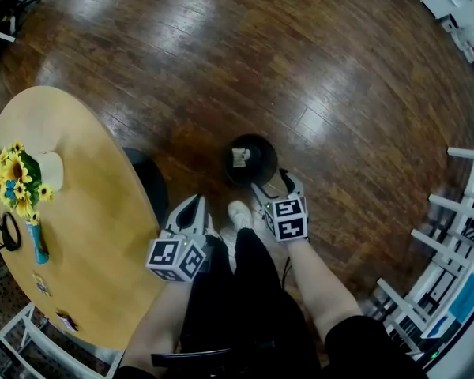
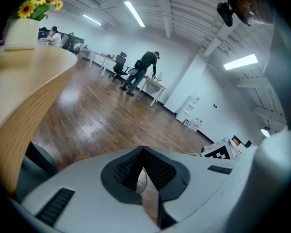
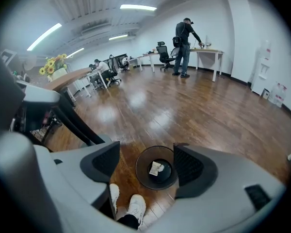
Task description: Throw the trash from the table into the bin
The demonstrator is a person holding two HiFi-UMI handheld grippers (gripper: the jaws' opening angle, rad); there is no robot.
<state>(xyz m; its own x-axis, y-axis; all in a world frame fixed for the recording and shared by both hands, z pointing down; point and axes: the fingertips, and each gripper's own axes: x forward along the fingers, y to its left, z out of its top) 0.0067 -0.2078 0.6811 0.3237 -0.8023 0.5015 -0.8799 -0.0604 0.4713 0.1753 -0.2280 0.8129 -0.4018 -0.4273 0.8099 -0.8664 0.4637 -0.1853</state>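
One round table [image 1: 95, 212], one bin [image 1: 265, 150], one paper scrap [image 1: 241, 157], one bunch of sunflowers [image 1: 16, 178], two white shoes [image 3: 136, 208]

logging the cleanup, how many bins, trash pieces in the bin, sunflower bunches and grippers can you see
bin: 1
trash piece in the bin: 1
sunflower bunch: 1
grippers: 2 (left gripper, right gripper)
total: 5
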